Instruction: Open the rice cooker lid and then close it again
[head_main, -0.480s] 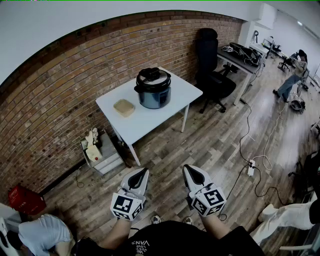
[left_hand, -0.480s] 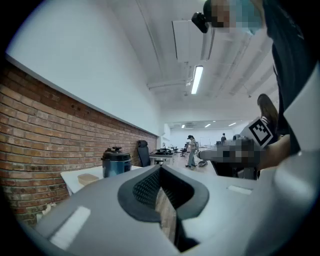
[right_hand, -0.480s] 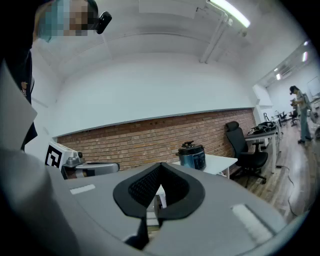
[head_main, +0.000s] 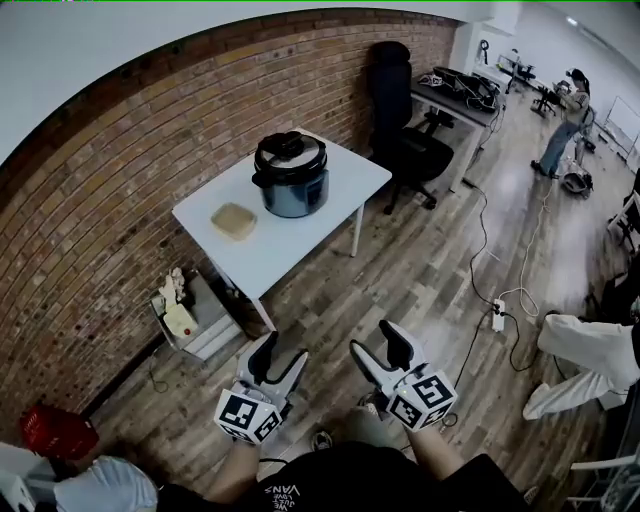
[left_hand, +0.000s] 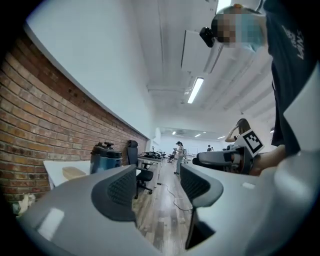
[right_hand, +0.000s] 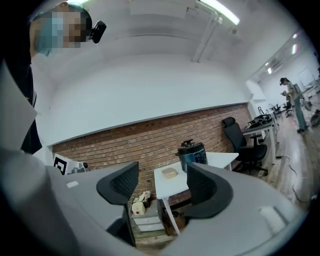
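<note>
The dark blue rice cooker (head_main: 291, 177) with its black lid down stands on a white table (head_main: 330, 205) by the brick wall, well ahead of me. It also shows small in the left gripper view as the cooker (left_hand: 105, 157) and in the right gripper view as the cooker (right_hand: 192, 153). My left gripper (head_main: 281, 361) and right gripper (head_main: 379, 352) are held low over the wooden floor, far short of the table. Both stand open with nothing between their jaws, as the left gripper (left_hand: 157, 187) and right gripper (right_hand: 162, 182) views confirm.
A tan lidded box (head_main: 233, 221) lies on the table left of the cooker. A black office chair (head_main: 405, 140) and a desk (head_main: 455, 100) stand to the right. Cables and a power strip (head_main: 497, 318) lie on the floor. A small shelf (head_main: 190, 315) sits under the table's left side.
The head view has shifted, so the table sits a little further left and up. Both grippers have tilted so their jaws show apart and pointing forward.
</note>
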